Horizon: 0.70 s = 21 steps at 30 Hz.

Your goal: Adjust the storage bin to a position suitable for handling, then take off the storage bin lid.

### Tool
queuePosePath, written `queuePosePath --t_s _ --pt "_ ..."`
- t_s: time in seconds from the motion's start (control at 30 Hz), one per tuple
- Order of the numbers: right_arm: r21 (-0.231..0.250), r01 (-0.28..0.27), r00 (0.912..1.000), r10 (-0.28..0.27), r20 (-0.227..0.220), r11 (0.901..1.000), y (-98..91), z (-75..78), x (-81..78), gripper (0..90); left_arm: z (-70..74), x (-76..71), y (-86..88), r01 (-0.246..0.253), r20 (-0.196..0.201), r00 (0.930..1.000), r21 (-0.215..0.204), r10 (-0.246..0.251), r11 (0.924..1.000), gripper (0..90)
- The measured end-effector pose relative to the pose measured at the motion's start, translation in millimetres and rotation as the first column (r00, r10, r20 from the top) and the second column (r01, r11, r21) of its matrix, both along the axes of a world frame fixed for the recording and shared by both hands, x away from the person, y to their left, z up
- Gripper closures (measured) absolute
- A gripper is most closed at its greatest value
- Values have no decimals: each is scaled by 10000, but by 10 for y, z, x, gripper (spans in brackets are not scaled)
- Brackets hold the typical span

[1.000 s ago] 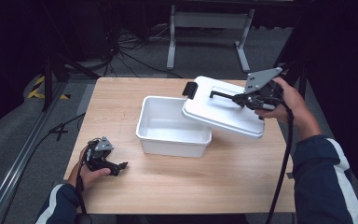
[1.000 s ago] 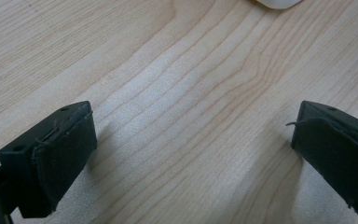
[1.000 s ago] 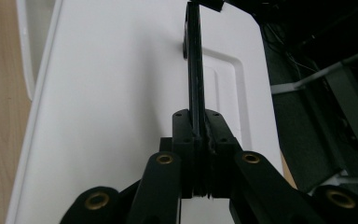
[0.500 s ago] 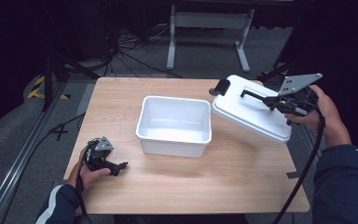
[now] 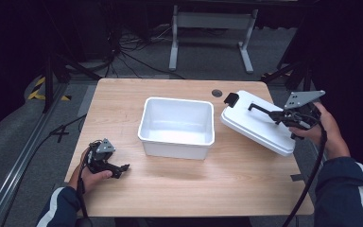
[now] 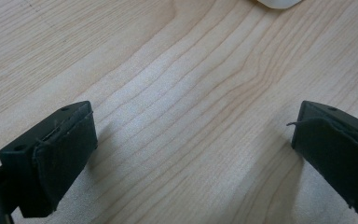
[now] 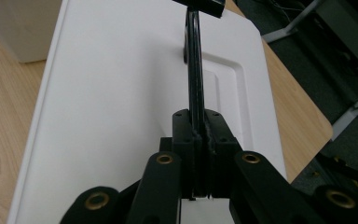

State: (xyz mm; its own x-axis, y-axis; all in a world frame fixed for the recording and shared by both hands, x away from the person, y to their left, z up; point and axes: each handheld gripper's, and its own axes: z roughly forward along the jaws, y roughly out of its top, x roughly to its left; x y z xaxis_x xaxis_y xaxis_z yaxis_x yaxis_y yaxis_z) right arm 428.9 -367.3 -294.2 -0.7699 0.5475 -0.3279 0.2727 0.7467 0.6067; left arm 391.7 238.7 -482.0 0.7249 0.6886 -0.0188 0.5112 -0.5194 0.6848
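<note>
The white lid sits tilted just right of the open white bin, carried by its thin black handle, on which the right tool is clamped shut, likely to set it aside on the table. Left of the bin, the left tool rests wide open, holding nothing.

A wooden table stands on grey floor, cables and a metal stand behind.

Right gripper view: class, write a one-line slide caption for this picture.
Right gripper clamped on the thin black handle of a white lid, above a wooden table.
</note>
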Motion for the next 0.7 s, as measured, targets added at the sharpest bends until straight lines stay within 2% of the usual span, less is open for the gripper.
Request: queuePosePath --t_s 0.17,0.2,0.23,0.7 --pt "80 65 9996 -63 -293 9999 -2 -194 43 851 0 -2 0 -11 6 10000 11 11 10000 4" --pt "80 65 9996 -63 -293 9999 -2 -194 43 851 0 -2 0 -11 6 10000 11 11 10000 4" --pt "92 22 9991 -18 -426 10000 1 -273 60 851 -1 -5 -2 -53 0 10000 -7 53 10000 4" --pt "-273 32 9925 -65 -1223 9996 110 -668 158 851 -1 -6 -2 -57 -2 10000 -10 57 10000 4"
